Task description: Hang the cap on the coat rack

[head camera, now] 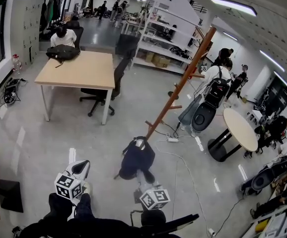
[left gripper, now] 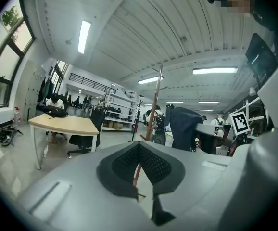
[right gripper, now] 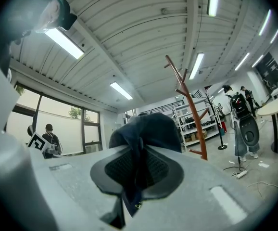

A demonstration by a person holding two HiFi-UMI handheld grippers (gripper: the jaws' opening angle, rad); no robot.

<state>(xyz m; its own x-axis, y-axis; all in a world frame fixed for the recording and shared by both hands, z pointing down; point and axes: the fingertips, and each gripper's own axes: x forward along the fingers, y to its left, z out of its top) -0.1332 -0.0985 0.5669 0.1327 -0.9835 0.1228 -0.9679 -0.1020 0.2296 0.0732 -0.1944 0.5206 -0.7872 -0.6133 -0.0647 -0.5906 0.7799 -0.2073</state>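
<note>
The dark navy cap (head camera: 136, 157) hangs from my right gripper (head camera: 142, 178), which is shut on its fabric. In the right gripper view a fold of the cap (right gripper: 146, 129) is pinched between the pads (right gripper: 163, 165). The brown wooden coat rack (head camera: 180, 83) stands just beyond the cap, its pole leaning up to the right with short pegs. It also stands to the right of the cap in the right gripper view as the coat rack (right gripper: 189, 105). My left gripper (head camera: 84, 163) is at the lower left, apart from the cap, with its tips together and nothing held. The left gripper view has the cap (left gripper: 184, 126) to its right.
A wooden desk (head camera: 79, 71) with a black bag (head camera: 62, 52) and an office chair (head camera: 104, 90) stand at the back left. A round table (head camera: 240, 128) and people with backpacks (head camera: 214, 90) are to the right. A power strip (head camera: 172, 140) and cables lie by the rack's foot.
</note>
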